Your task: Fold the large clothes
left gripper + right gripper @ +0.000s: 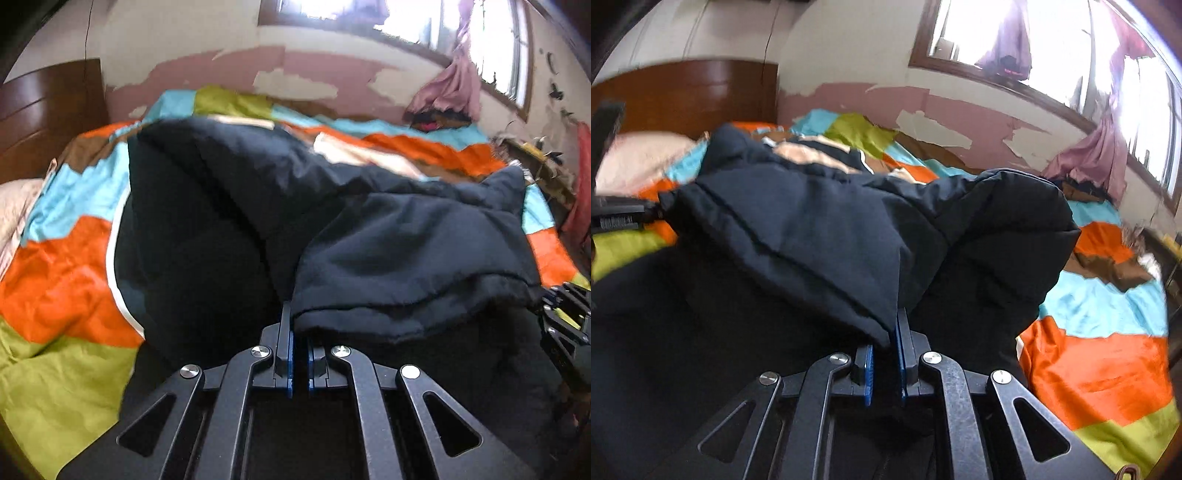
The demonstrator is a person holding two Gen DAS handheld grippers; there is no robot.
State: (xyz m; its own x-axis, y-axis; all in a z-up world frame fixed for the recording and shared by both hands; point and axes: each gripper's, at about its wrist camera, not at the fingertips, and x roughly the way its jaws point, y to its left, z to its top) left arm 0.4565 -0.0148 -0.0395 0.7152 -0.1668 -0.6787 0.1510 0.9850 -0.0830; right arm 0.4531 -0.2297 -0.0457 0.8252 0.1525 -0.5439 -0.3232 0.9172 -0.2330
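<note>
We have both grippers clamped on the same dark jacket [388, 236], which lies on the bed [66, 258] across a patchwork bedspread of orange, light blue, green and brown.

Left gripper [299, 332]: jaws nearly together, pinching a hemmed edge of the jacket. The fabric drapes over the right finger and hides its tip; the left finger [285, 325] stands clear beside the cloth. The lifted edge runs from here to the right, toward the right gripper [565, 317], visible at the right edge of the left wrist view.

Right gripper [892, 332]: also closed on the jacket, at a corner of the same stitched hem. The cloth covers the left finger's tip; the right finger [903, 328] shows against the fabric. In this view the left gripper [617, 214] appears at the far left, at the other end of the raised hem.

The lifted part of the jacket is doubled over the rest, which still lies flat and bulky on the bedspread. A puffy sleeve or shoulder [1015, 221] bulges to the right in the right wrist view.

Around it: wooden headboard [687, 92], pale pillow [639, 162], wall with peeling pink paint [229, 77], bright window [1052, 48] with purple curtains [1100, 151]. Both views are somewhat motion-blurred.
</note>
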